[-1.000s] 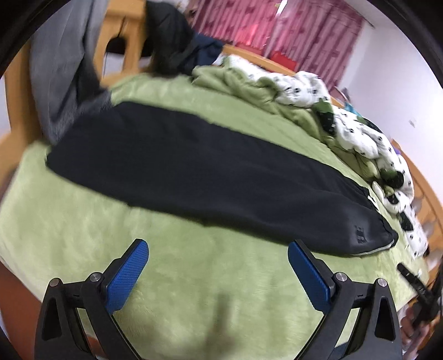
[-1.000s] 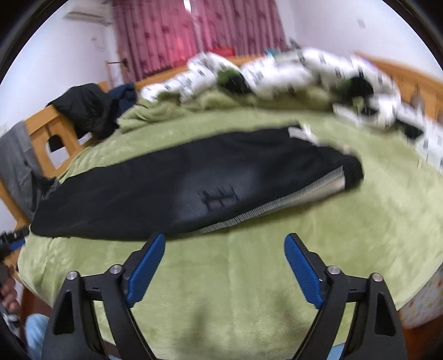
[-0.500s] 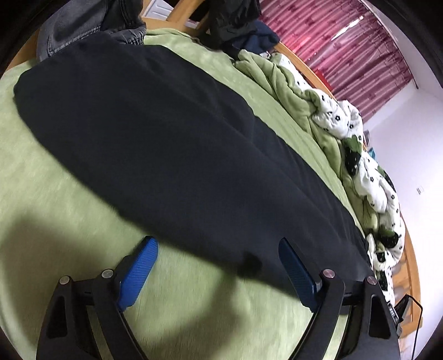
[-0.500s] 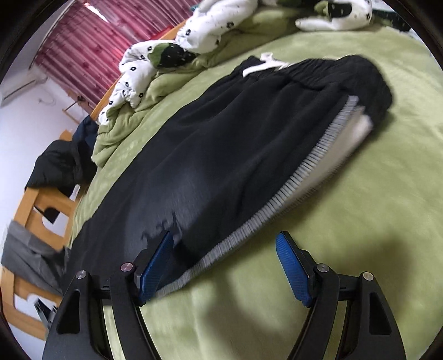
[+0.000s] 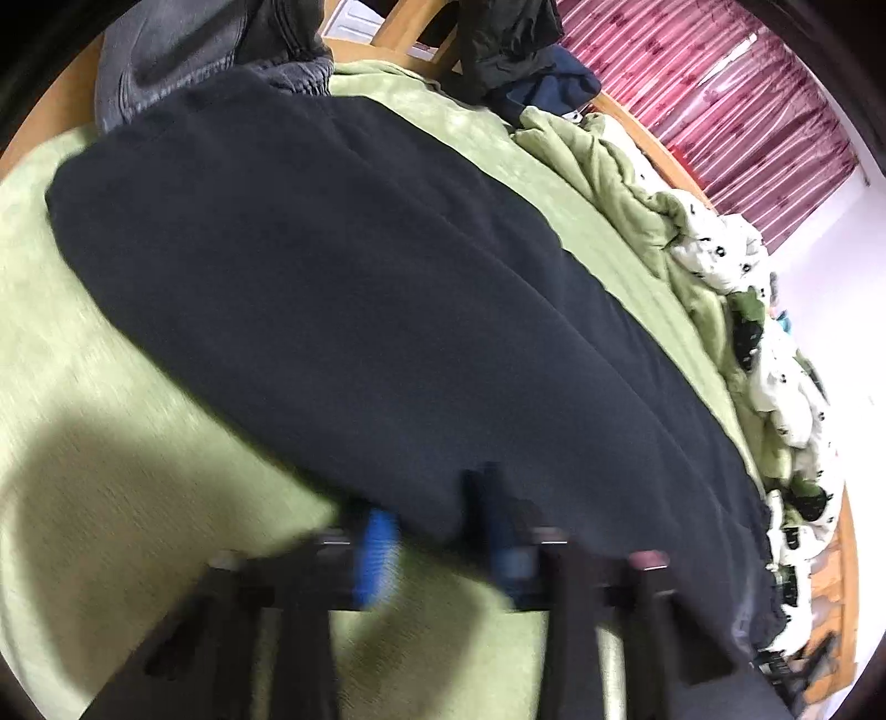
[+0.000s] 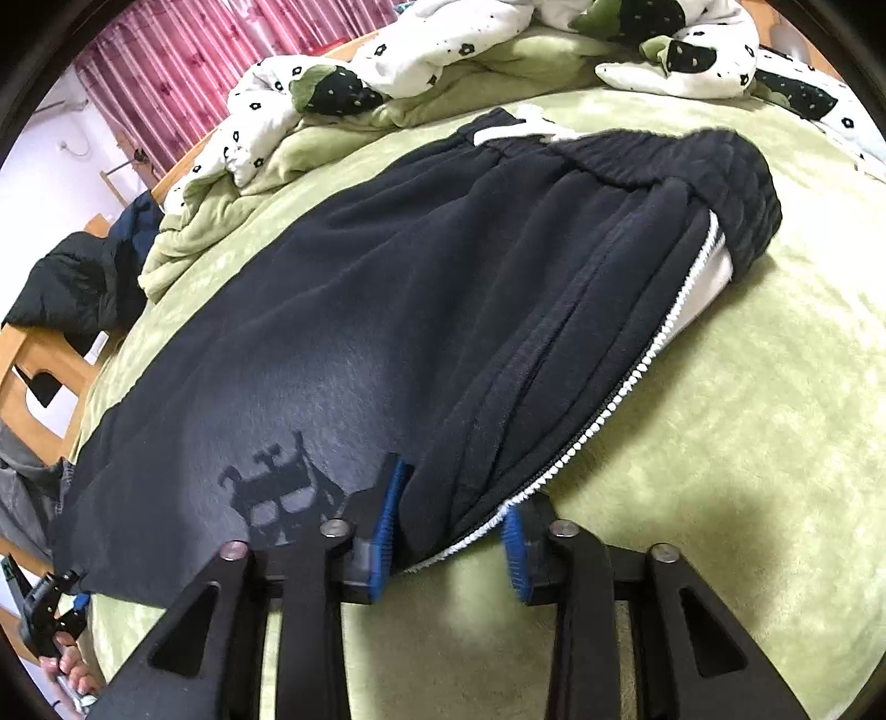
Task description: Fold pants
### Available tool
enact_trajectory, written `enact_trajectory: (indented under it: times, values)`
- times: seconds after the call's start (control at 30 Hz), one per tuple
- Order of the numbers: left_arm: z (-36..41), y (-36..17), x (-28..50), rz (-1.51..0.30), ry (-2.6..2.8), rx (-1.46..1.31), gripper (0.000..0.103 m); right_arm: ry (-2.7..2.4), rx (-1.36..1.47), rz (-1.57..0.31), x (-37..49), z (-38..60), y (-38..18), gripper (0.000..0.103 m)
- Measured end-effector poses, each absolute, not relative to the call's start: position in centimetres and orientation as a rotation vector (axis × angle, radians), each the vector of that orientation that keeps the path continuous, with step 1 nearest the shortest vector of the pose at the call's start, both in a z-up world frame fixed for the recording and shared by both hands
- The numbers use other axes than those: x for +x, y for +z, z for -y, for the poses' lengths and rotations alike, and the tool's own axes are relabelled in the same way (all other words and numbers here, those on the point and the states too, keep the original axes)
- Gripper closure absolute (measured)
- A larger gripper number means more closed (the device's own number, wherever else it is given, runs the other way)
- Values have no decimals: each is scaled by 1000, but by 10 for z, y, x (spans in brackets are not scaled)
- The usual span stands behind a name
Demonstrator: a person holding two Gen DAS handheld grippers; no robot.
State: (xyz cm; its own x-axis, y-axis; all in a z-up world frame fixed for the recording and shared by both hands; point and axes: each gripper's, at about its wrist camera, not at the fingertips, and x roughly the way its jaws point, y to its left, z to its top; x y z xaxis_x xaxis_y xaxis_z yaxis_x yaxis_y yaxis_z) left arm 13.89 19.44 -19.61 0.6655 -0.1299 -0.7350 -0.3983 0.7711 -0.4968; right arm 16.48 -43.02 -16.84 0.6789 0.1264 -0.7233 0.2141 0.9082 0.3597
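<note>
Black pants (image 5: 387, 310) lie flat, folded lengthwise, on the green bedspread (image 5: 111, 498). In the right wrist view the pants (image 6: 443, 288) show a ribbed waistband, a white drawstring and a white zipper edge (image 6: 626, 387). My left gripper (image 5: 443, 531) is blurred and pinches the near edge of the leg part. My right gripper (image 6: 451, 531) is closed on the near edge by the zipper, just right of a dark logo (image 6: 277, 487).
A crumpled white and green quilt (image 6: 443, 61) lies at the far side of the bed. Dark clothes (image 5: 509, 44) and grey jeans (image 5: 210, 50) hang on the wooden bed frame (image 6: 33, 365). Red curtains (image 5: 720, 94) stand behind.
Both grippers have moved down and forward to the pants' near edge, and their jaws have closed from wide open onto the fabric.
</note>
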Motion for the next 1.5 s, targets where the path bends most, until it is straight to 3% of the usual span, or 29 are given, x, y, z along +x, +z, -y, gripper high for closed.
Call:
enact_trajectory:
  times: [0.3,0.53,0.67,0.87,0.93,1.0,1.07,1.1,1.23,1.3,1.5]
  values:
    - [-188,-112,180,-708,102,-523,94,30,406,-746,218,424,-103,76]
    - [-169,-97,270,-678,165,-319,93,64,296,-707,316,406,-82,76]
    - [-153,-108,330,-678,216,-207,93,21,268,-714,381,399,-92,76]
    - [-145,-143,391,-773,314,-189,92,-78,362,-843,458,399,-153,74]
    - [-144,-147,395,-811,308,-187,82,-57,397,-826,457,402,-154,69]
    - [-141,-141,381,-806,279,-187,69,-18,414,-795,443,404,-148,49]
    - [-135,-131,361,-778,240,-185,39,-20,375,-774,423,403,-138,41]
    - [-132,-126,350,-769,210,-181,33,-11,341,-766,410,401,-132,40]
    - [-119,-112,283,-736,97,-202,28,17,207,-765,347,402,-111,39]
    - [-113,-116,258,-762,36,-245,28,-2,175,-759,310,414,-109,33]
    - [-113,-157,190,-808,-97,-425,28,-8,310,-800,242,465,-143,31]
